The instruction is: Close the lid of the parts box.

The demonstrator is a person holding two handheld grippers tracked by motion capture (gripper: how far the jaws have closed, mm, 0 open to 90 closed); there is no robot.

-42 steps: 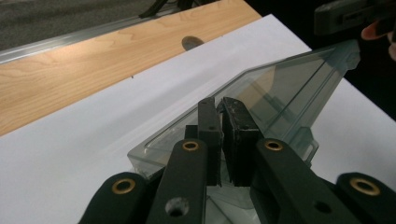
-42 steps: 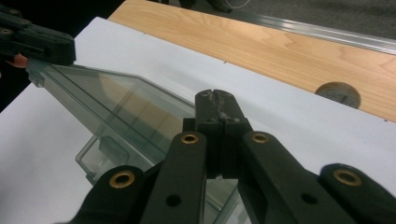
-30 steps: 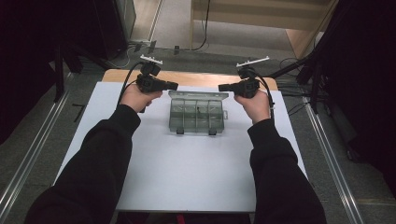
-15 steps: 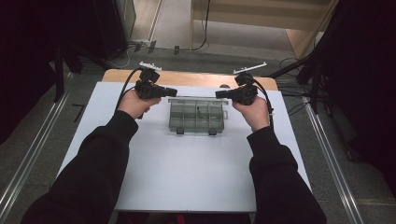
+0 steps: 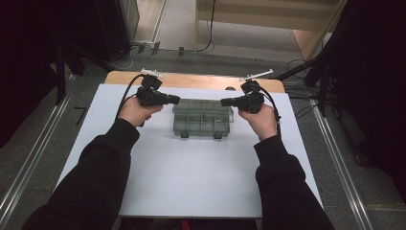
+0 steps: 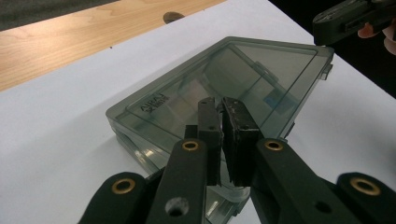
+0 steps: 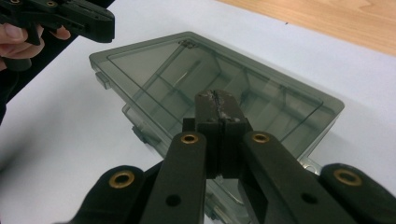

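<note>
both pairs of jaws are closed with nothing between them: the left gripper has its pads all but touching, only a thin slit left, and the right gripper has its pads pressed flat together. each tip hovers just over a short end of the smoky clear compartment box, the left over its left end, the right over its right end, and neither touches it as far as the pictures show. the box lies flat with its lid shut near the far middle of the white table top, its two latches on the near edge.

the step in hand looks like getting the box open or moved. to do it well, the person should part the jaws before coming down, steady one end with one gripper and work the near latches with the other, keeping the box flat so it does not skid.

compared with a second ago, both grippers have drawn slightly nearer and lower, closer to the box ends; the box has not shifted.
</note>
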